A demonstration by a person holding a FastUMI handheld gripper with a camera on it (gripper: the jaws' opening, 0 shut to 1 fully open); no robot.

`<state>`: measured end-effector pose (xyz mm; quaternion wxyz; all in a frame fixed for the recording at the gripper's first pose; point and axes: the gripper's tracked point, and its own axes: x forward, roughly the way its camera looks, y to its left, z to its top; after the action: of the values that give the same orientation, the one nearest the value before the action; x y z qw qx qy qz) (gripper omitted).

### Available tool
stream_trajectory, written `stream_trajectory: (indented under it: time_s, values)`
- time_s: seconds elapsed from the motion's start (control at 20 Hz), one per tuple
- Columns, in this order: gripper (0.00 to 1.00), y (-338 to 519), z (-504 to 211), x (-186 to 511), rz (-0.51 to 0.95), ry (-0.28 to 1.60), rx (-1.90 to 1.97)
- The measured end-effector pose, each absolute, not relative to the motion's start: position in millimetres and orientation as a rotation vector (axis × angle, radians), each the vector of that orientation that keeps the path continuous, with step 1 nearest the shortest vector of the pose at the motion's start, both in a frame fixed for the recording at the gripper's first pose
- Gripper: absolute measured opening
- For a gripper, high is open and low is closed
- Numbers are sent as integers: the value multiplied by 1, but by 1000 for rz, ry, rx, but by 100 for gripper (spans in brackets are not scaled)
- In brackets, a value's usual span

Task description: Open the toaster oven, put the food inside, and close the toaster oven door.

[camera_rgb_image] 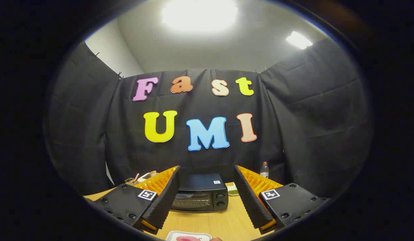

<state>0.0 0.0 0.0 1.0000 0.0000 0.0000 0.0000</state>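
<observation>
A black toaster oven [201, 194] stands on the wooden table [207, 222], beyond my fingers and framed between them. Its glass door faces me and is closed, with two knobs on its right side. Near me, low between the fingers, lies a white tray [188, 235] with a pink piece of food [188, 238] on it. My gripper [207, 177] is held above the table with its fingers wide apart and nothing between them.
A small dish with something green [233, 190] sits just right of the oven. A clear bottle [264, 170] stands behind the right finger by the cloth wall. Small items, one a wire basket [129, 181], lie at the back left behind the left finger.
</observation>
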Motion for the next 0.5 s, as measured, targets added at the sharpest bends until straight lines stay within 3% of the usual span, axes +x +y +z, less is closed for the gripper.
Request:
stream_trajectory:
  time_s: [0.5]
  values:
    - [97,9,-3,3,6,9,9]
